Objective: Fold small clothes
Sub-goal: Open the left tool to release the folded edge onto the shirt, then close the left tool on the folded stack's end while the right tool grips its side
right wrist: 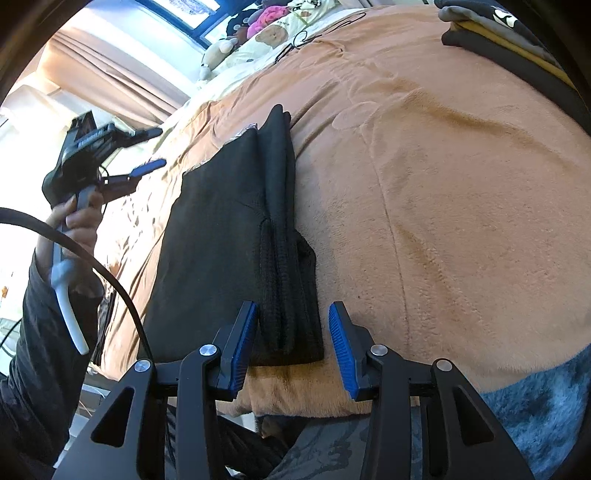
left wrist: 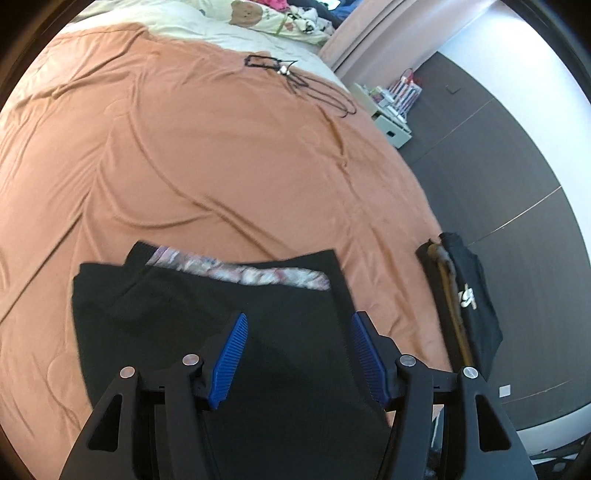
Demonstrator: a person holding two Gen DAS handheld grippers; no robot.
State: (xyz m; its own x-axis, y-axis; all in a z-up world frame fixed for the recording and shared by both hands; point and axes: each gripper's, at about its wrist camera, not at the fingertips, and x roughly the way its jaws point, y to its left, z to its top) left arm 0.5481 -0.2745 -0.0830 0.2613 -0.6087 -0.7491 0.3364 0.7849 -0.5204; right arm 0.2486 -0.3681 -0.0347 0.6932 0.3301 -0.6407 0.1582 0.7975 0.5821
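Observation:
A black garment lies folded into a long strip on the orange blanket, with a pink-and-white print showing at its far edge. My left gripper hovers above it, open, nothing between its blue pads. In the right wrist view the same garment runs away from me, its ribbed end lying between the pads of my right gripper. The left pad is close to the ribbing and the right pad stands clear of it. The left gripper is at the far left, open, held by a hand.
A stack of folded dark clothes sits at the bed's right edge, also in the right wrist view as a stack. A black hanger lies far up the blanket near bear-print bedding. Dark floor borders the bed.

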